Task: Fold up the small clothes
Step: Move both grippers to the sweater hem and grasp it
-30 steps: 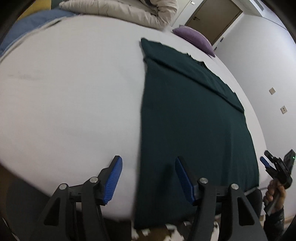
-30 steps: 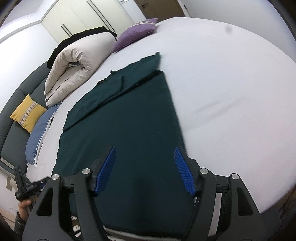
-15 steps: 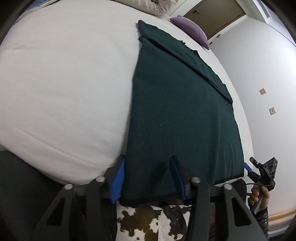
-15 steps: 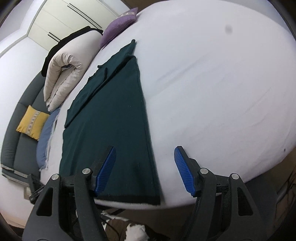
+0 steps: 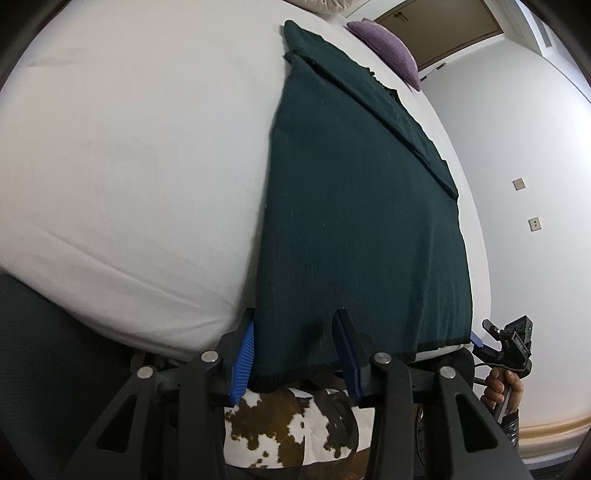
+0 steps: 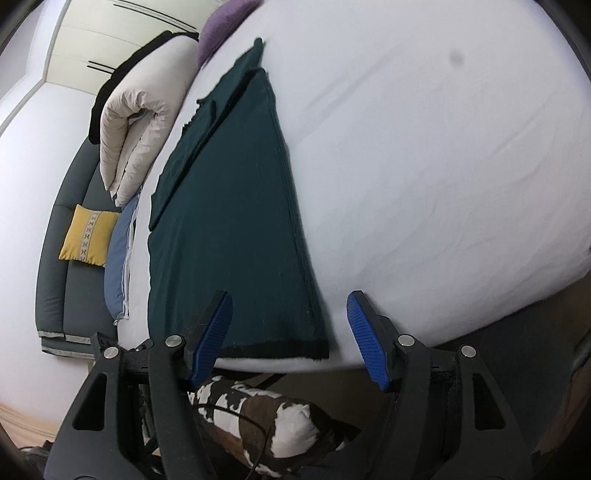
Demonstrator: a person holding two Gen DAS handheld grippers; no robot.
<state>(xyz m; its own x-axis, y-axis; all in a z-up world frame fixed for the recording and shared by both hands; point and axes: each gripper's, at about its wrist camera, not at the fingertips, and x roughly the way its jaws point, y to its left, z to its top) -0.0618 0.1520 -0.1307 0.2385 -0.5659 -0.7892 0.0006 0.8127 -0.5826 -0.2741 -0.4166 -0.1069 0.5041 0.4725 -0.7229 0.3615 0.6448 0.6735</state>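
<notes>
A dark green garment [image 5: 351, 221] lies flat on the white bed [image 5: 129, 166], sleeves folded in at its far end, its hem at the near edge. My left gripper [image 5: 293, 350] straddles the hem's left corner. Its jaws are closing with the cloth between the blue pads, which do not pinch it. In the right wrist view the same garment [image 6: 229, 221] runs away from me. My right gripper [image 6: 290, 339] stands open over the hem's right corner at the edge of the bed [image 6: 424, 166]. A hand holds that right gripper [image 5: 506, 339] at the left wrist view's right edge.
A rolled beige duvet [image 6: 140, 122], a purple pillow [image 5: 388, 48], a blue pillow [image 6: 118, 266] and a yellow cushion [image 6: 86, 240] lie toward the far end of the bed. A cowhide-patterned thing [image 5: 288, 424] sits below the bed edge. A door [image 5: 436, 33] stands beyond.
Both grippers tipped downward and came in on the near hem. The left jaws narrowed around the left corner. The right gripper slid from mid-garment to the right corner.
</notes>
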